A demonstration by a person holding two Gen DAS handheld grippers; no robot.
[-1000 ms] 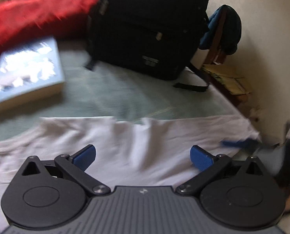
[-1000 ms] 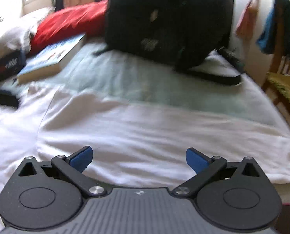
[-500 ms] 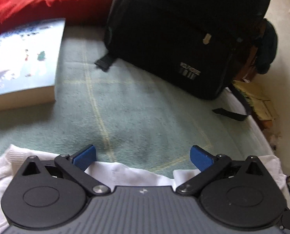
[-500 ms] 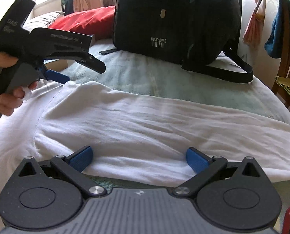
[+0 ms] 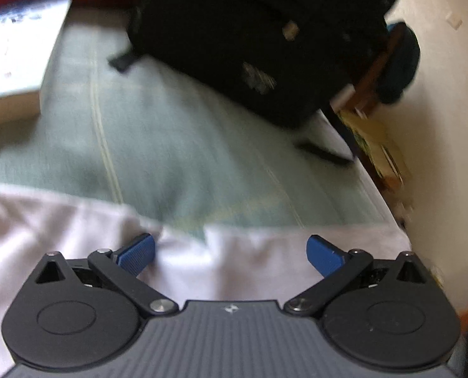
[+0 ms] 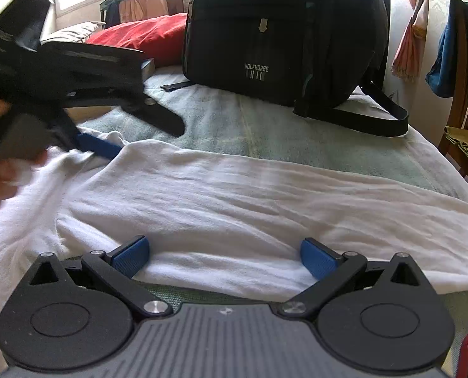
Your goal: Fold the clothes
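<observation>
Over the white shirt [image 6: 234, 195], both grippers' fingers [image 6: 130, 256] spread wide, empty.

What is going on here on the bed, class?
A person is folding a white shirt spread on a green blanket, with a gripper in each hand. The right gripper sits at the shirt's near edge, jaws open. The left gripper is over the far edge, jaws open too. Nothing is gripped yet. A black backpack and a book lie behind.
</observation>
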